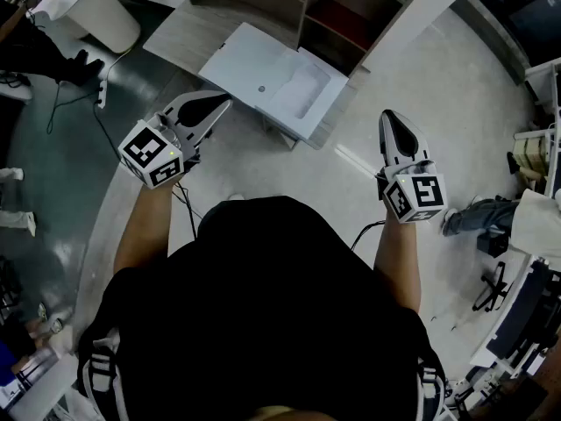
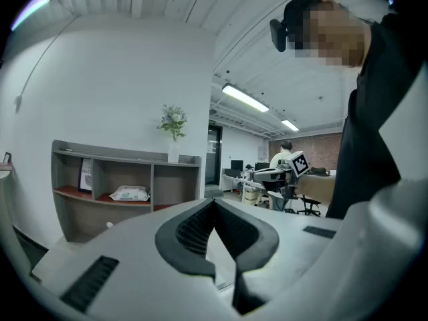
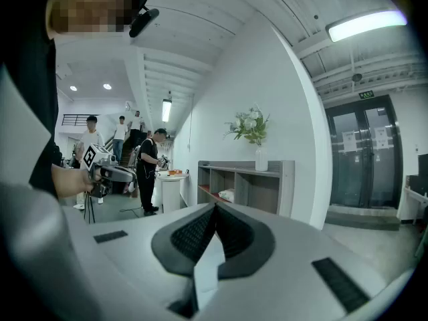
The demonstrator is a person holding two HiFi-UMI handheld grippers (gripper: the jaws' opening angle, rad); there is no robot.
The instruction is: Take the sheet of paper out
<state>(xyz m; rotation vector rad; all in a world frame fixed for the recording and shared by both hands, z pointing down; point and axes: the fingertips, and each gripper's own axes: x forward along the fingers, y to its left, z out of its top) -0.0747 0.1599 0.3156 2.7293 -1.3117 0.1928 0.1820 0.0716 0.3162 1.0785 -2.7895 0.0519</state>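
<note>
A white flat machine like a printer [image 1: 254, 73] stands low in front of me, and a pale sheet of paper [image 1: 302, 92] lies in its recessed tray. My left gripper [image 1: 219, 103] is held level short of the machine's near left side, jaws shut with nothing between them. My right gripper [image 1: 392, 117] hangs to the right of the machine, well apart from it, also shut and empty. Both gripper views look past the closed jaws; the left gripper [image 2: 214, 202] and the right gripper [image 3: 214, 209] each show only the room.
A grey open shelf unit [image 1: 351, 7] stands just behind the machine, with a white packet [image 2: 130, 193] on one shelf and a vase of flowers [image 2: 174, 122] on top. A white round bin [image 1: 96, 11] is far left. People stand further back [image 3: 148, 169]. Chairs and clutter line the right edge [image 1: 517, 235].
</note>
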